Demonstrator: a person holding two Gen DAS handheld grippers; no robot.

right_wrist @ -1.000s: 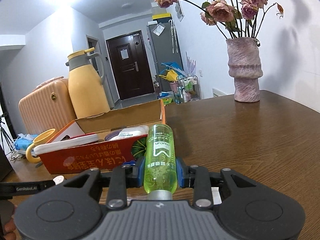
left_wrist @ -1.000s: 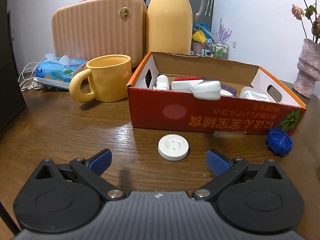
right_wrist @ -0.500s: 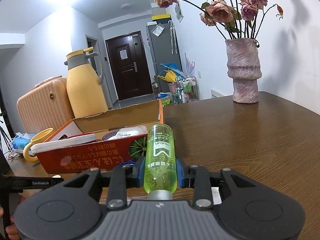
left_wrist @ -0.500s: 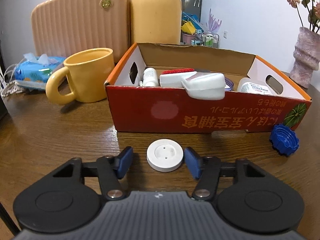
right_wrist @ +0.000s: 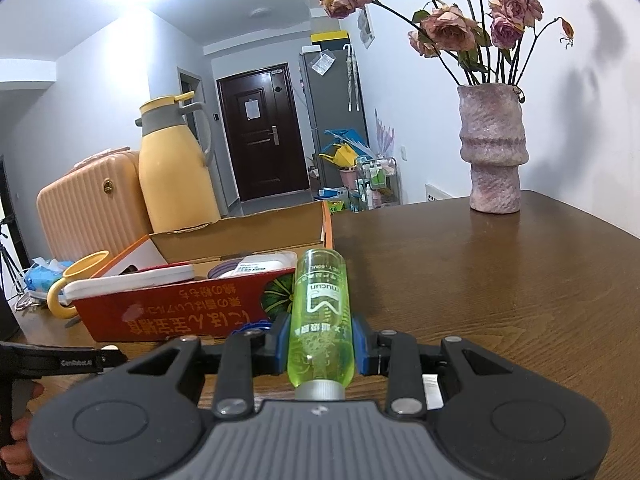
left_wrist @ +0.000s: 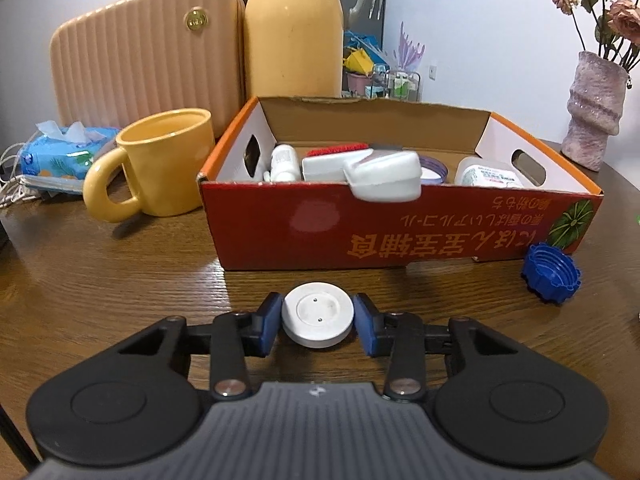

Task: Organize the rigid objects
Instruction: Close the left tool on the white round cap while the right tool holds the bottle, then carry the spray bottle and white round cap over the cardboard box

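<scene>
Left gripper (left_wrist: 318, 323) sat low on the worktop (left_wrist: 120, 280), blue pads against both sides of the white disc (left_wrist: 318, 316); clamped on it, or very nearly so. Disc lay flat on the wood, just in front of the red box (left_wrist: 360, 232). Whether it was lifted off the surface could not be told.

Right gripper (right_wrist: 320, 344) was clamped on the green bottle (right_wrist: 320, 320), bottle pointing forward along the fingers, cap end toward the camera. It was held near the box's right front corner, not over the opening.

Box already held several white containers and a red-edged item. Blue cap (left_wrist: 551, 273) lay loose on the worktop at the box's right front corner, untouched.

Judgement: step in hand was the pickup of the disc, bottle awaiting placement. Next move calls for raising the disc clear of the front wall, carrying it over the rim and releasing into a free spot. Thin disc: shallow grip may slip. Bottle and cap remain.
</scene>
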